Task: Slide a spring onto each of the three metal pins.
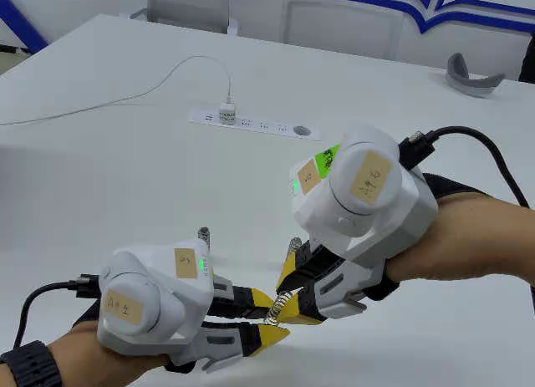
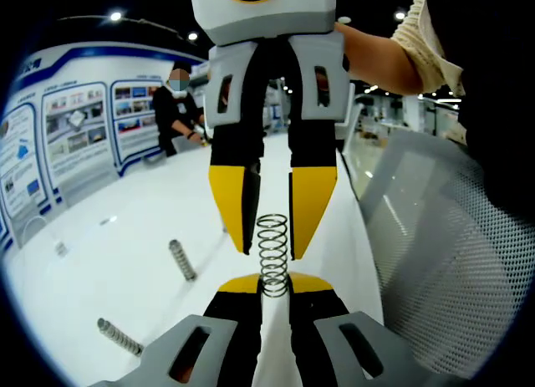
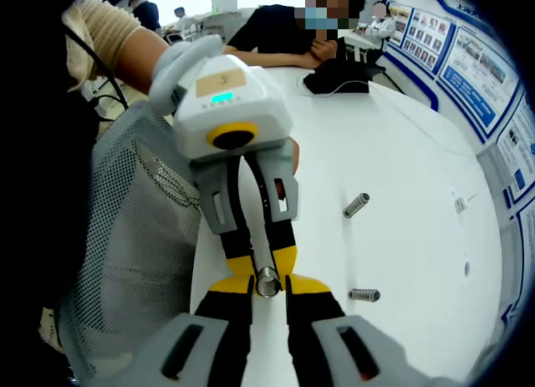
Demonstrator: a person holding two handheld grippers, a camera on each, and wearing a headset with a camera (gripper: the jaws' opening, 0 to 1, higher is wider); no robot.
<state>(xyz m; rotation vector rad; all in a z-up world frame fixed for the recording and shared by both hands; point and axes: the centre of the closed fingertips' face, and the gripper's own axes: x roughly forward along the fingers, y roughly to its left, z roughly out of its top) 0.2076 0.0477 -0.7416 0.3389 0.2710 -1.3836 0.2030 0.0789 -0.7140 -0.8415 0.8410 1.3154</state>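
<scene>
Where your two tools meet tip to tip over surface (image 1: 125, 178), left tool (image 2: 272, 288) pinches spring (image 2: 272, 249) by its near end, jaws almost closed on coil. Your right tool (image 3: 269, 291) faces it, jaws narrow, one finger each side of spring's far end, slight gaps visible. Spring spans between both tools' tips. Two coiled pieces (image 2: 181, 260) lie apart on surface beyond tools. Power strip (image 1: 251, 122) sits farther back, white cable (image 1: 125, 99) plugged in.

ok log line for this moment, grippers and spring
left gripper: shut on spring | right gripper: jaws flank spring's other end, grip unclear | two more springs on table
</scene>
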